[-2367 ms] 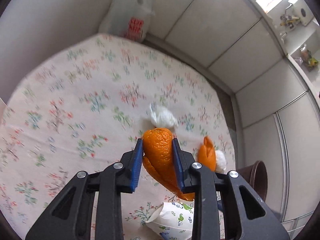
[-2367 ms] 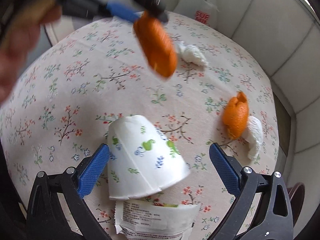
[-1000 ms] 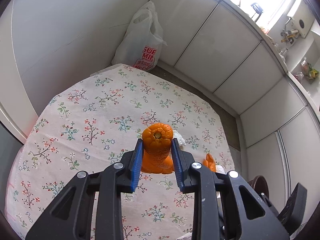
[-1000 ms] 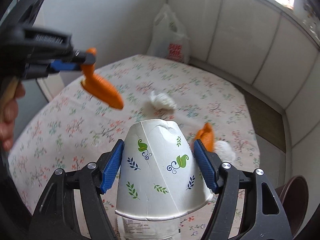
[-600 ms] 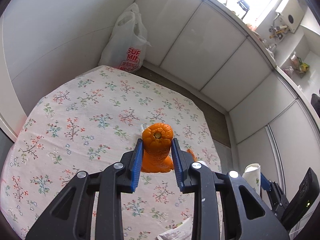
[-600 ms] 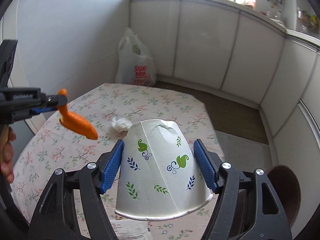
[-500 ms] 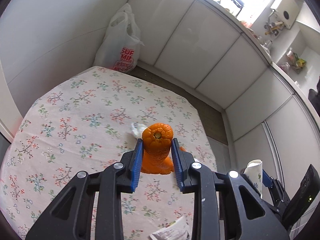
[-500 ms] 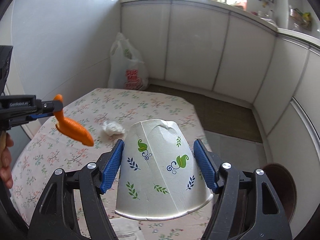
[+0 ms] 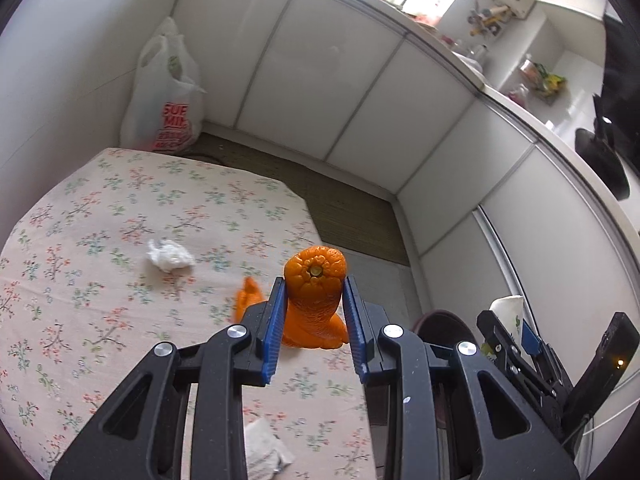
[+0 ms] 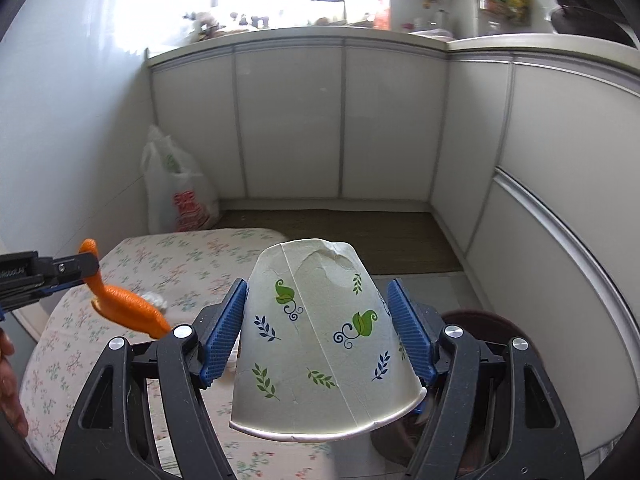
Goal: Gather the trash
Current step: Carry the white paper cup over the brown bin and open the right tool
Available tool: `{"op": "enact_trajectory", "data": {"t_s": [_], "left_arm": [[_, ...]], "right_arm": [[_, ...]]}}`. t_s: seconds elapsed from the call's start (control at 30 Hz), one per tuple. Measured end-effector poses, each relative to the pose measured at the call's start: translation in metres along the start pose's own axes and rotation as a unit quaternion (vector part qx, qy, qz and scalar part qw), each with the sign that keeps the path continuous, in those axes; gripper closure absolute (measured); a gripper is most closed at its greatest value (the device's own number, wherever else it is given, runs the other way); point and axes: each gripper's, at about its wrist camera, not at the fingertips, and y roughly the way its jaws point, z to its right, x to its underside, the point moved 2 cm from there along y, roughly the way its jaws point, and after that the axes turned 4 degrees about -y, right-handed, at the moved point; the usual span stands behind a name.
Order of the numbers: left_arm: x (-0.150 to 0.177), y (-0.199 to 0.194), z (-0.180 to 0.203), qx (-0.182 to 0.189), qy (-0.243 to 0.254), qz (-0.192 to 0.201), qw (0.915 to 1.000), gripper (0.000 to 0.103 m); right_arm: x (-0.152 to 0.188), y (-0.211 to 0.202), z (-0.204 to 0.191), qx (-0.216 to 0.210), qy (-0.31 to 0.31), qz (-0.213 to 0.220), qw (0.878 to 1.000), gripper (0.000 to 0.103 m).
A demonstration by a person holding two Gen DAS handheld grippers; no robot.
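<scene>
My left gripper (image 9: 314, 300) is shut on a piece of orange peel (image 9: 316, 280), held in the air above the right edge of the flowered table (image 9: 100, 280). The right wrist view shows that same orange peel (image 10: 128, 308) hanging from the left gripper (image 10: 86, 266) at the left. My right gripper (image 10: 318, 320) is shut on a dented white paper cup (image 10: 320, 340) with leaf prints, upside down. In the left wrist view the paper cup (image 9: 508, 312) and the right gripper (image 9: 516, 332) appear at the right, over a brown bin (image 9: 440, 320) on the floor.
On the table lie a crumpled tissue (image 9: 170, 254), a second orange peel (image 9: 246, 298) and a white wrapper (image 9: 264, 452) near the front edge. A white plastic bag (image 9: 166, 92) stands in the far corner. The brown bin (image 10: 472, 324) sits below the right gripper. White cabinet walls surround the floor.
Both grippers have risen and swung to the right, away from the table's middle toward the brown bin. Each keeps its hold, the left on the peel, the right on the cup.
</scene>
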Motion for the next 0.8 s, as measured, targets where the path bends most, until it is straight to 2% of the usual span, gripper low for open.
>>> {"op": "enact_trajectory", "data": {"t_s": [0.27, 0.47, 0.8], "left_arm": [[0.021, 0.024, 0.066, 0.033, 0.035, -0.027, 0.9985, 0.074], [0.039, 0.04, 0.102, 0.052, 0.056, -0.049, 0.9959, 0.074], [0.062, 0.063, 0.143, 0.073, 0.083, -0.08, 0.9906, 0.074]], "right_arm": [[0.01, -0.007, 0.078, 0.072, 0.071, -0.002, 0.995, 0.035], [0.026, 0.005, 0.135, 0.113, 0.151, -0.038, 0.981, 0.035], [0.05, 0.017, 0.179, 0.16, 0.217, -0.078, 0.96, 0.035]]}}
